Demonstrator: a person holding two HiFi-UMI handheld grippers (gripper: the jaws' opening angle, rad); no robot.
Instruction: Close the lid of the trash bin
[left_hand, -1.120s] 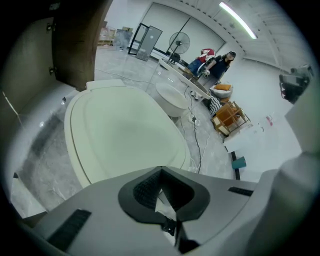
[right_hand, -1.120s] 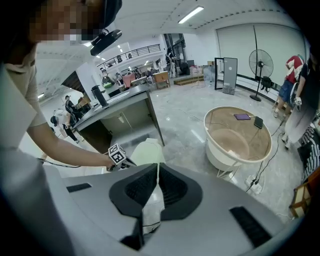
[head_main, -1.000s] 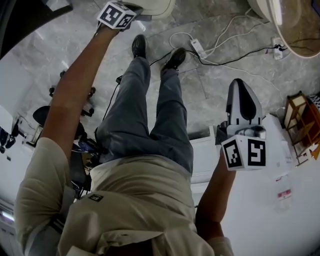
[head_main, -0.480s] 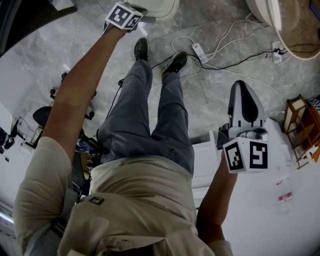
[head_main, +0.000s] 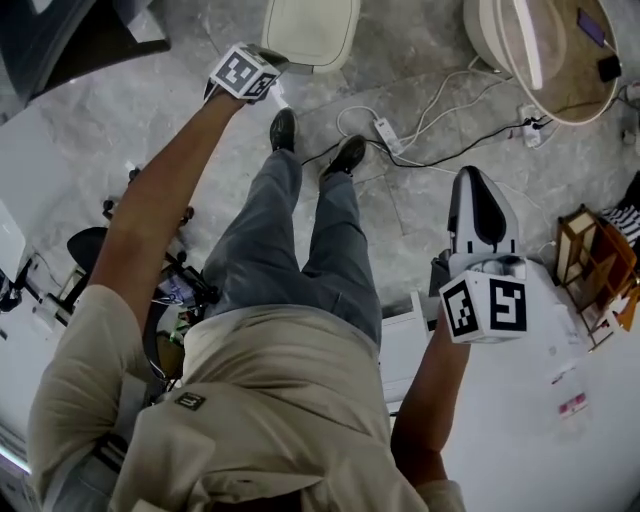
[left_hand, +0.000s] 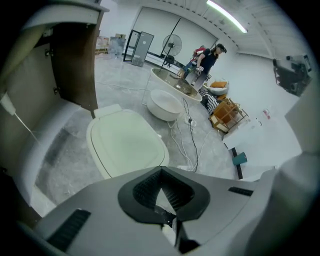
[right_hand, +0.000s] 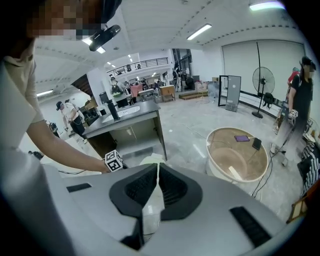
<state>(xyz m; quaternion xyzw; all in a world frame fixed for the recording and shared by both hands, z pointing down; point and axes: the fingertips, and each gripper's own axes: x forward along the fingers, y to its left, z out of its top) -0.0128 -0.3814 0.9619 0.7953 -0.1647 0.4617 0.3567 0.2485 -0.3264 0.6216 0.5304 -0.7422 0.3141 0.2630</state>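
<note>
We are standing in a big open hall, a lab or workshop by its look. A grey stone floor (head_main: 420, 200) is stretching far, strip lights (left_hand: 227, 16) are running along a high ceiling, cables (head_main: 432, 92) and a power strip (head_main: 385, 130) are lying loose, and people (left_hand: 206, 59) are standing far off near a fan (right_hand: 263, 80) and a desk (right_hand: 127, 112).

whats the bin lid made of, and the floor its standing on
The bin lid looks like moulded plastic, pale off-white with a smooth, fairly matte finish: rounded corners and a thin moulded rim line. The floor looks like stone or polished concrete, grey and mottled with faint veins. The pictures leave open which.
</note>
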